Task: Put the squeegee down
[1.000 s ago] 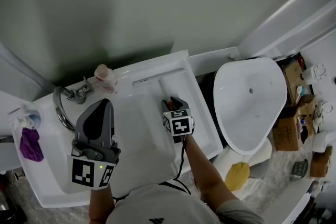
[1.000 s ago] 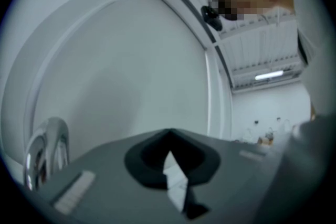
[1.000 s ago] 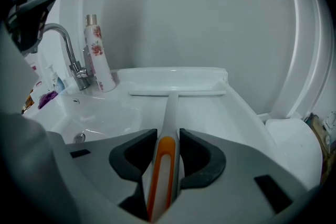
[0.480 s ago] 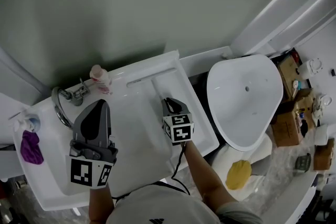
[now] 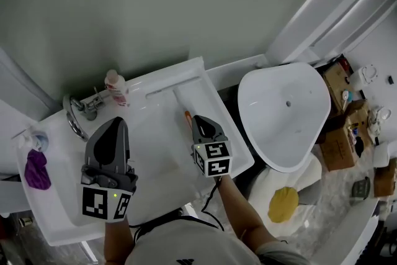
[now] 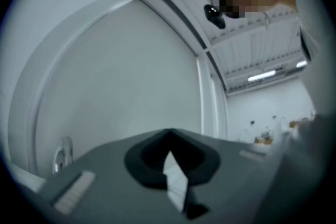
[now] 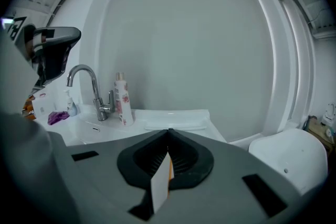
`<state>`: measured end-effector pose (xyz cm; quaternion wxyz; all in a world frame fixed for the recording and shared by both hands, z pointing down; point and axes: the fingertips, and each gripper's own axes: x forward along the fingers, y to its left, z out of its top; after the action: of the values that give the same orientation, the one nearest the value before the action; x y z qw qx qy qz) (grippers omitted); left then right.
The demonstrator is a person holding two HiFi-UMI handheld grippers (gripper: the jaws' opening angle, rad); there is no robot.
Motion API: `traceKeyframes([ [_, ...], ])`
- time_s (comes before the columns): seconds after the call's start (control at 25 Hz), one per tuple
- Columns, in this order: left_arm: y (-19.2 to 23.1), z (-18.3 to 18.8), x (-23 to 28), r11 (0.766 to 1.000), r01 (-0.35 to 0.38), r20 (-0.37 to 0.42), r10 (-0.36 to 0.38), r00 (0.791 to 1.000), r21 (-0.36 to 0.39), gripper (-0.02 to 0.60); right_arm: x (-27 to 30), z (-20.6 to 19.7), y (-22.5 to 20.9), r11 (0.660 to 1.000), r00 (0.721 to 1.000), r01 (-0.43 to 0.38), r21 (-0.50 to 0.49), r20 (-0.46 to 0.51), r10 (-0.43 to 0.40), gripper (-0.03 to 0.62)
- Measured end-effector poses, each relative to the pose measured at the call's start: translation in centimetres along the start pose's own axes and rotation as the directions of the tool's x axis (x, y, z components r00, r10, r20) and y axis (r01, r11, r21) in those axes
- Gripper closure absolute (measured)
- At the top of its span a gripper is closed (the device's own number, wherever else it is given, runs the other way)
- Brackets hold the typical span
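The squeegee (image 5: 180, 98) is white with an orange end on its handle. It lies flat on the right ledge of the white sink (image 5: 62, 220), its blade against the back edge, and shows as a long white bar (image 7: 173, 124) in the right gripper view. My right gripper (image 5: 197, 119) hangs just above the handle's orange end, jaws shut with nothing held (image 7: 169, 131); a thin orange sliver shows through their gap. My left gripper (image 5: 118, 123) hovers over the basin, also shut and empty (image 6: 169, 131).
A chrome faucet (image 5: 74, 118) and a pink-labelled bottle (image 5: 115, 87) stand at the sink's back left. A purple cloth (image 5: 36, 169) and a small pump bottle (image 5: 34, 139) sit at the far left. A white toilet (image 5: 285, 115) is close on the right, with boxes (image 5: 347, 108) beyond.
My right gripper's jaws have closed and it has lifted away from the squeegee's handle, which stays on the ledge. The left gripper has drifted slightly.
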<state>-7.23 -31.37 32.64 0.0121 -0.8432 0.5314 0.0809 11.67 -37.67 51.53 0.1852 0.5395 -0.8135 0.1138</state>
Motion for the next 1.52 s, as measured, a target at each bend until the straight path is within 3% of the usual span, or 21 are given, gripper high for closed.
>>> traceKeyframes([
  [0.68, -5.4, 3.8, -5.0, 0.998, 0.053, 0.06, -0.054, 0.997, 0.02, 0.574, -11.9, 3.9, 0.3, 0.998, 0.982, 0.065, 0.027, 0.177, -0.069, 0.592],
  [1.52, -8.6, 7.6, -10.5, 0.996, 0.076, 0.127, -0.082, 0.989, 0.051, 0.574, -25.0, 8.0, 1.2, 0.987, 0.914, 0.15, 0.061, 0.372, -0.162, 0.592],
])
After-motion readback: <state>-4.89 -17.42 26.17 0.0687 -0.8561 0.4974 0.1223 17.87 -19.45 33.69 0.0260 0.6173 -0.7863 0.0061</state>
